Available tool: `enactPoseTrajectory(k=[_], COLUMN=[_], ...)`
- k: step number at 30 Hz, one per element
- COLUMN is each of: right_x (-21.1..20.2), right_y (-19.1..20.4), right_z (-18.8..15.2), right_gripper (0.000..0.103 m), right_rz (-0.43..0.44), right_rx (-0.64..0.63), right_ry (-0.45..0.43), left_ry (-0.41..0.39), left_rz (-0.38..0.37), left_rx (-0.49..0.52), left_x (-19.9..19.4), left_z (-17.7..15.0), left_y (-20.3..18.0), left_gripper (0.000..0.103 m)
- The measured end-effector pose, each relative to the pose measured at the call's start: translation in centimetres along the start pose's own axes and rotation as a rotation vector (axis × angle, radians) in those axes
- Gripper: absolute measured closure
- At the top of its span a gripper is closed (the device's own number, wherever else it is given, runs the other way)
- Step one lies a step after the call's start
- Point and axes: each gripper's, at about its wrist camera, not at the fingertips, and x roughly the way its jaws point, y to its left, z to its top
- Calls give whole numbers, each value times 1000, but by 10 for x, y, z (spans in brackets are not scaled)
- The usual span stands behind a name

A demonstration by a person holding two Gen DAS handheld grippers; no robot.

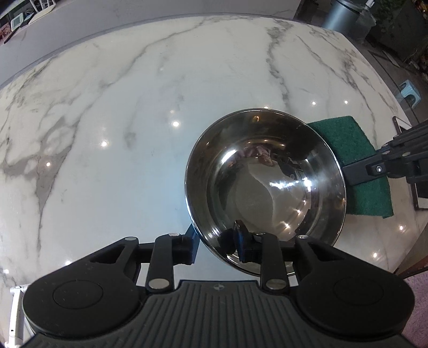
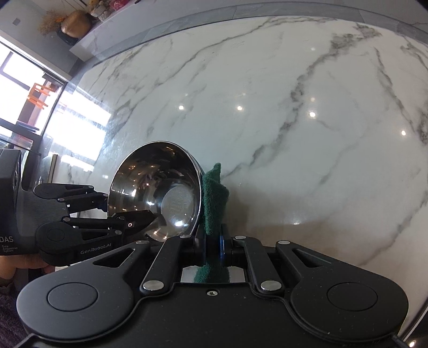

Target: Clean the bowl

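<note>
A shiny steel bowl [image 1: 264, 182] is tilted on its side above the white marble table [image 1: 107, 133], its mouth facing the left wrist camera. My left gripper [image 1: 216, 243] is shut on the bowl's near rim, one finger outside the wall and one inside. A dark green scouring pad [image 1: 355, 160] shows behind the bowl's right edge. My right gripper [image 2: 212, 249] is shut on the scouring pad [image 2: 214, 198], which stands upright against the outer wall of the bowl [image 2: 155, 192]. The left gripper [image 2: 128, 208] reaches in from the left there. The pad's contact patch is hidden.
The marble table [image 2: 294, 107] stretches far ahead and to both sides, with its far edge in sight. A grey cylinder [image 1: 342, 16] and a small blue stool [image 1: 409, 91] stand on the floor beyond the right edge. A bright window [image 2: 80, 120] is at the left.
</note>
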Motion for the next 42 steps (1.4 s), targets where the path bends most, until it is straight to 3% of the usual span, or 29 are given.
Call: enactPoseTrajectory(k=[2,11,25,37,42], right_x=[0,-3,-18,-18,-16], right_y=[-3,-19,-30,-34,-34], right_z=[-1,-11,-51,-46,-37], right_gripper=[95,95,95,95,95], right_rz=[10,62,202,147,103], right_rx=[-6,-22,81,100,83], right_ry=[1,3,5,-31,-47], left_ry=[-11,-24,19,26,51], left_rz=[18,2,74,103,69], left_rx=[57,148,30,-65,-48], left_x=[0,3,3,3,3], left_z=[-1,4,6,0,0], left_y=[-6,-11,-26,-47,-48], left_gripper=[75,75,76,76,75])
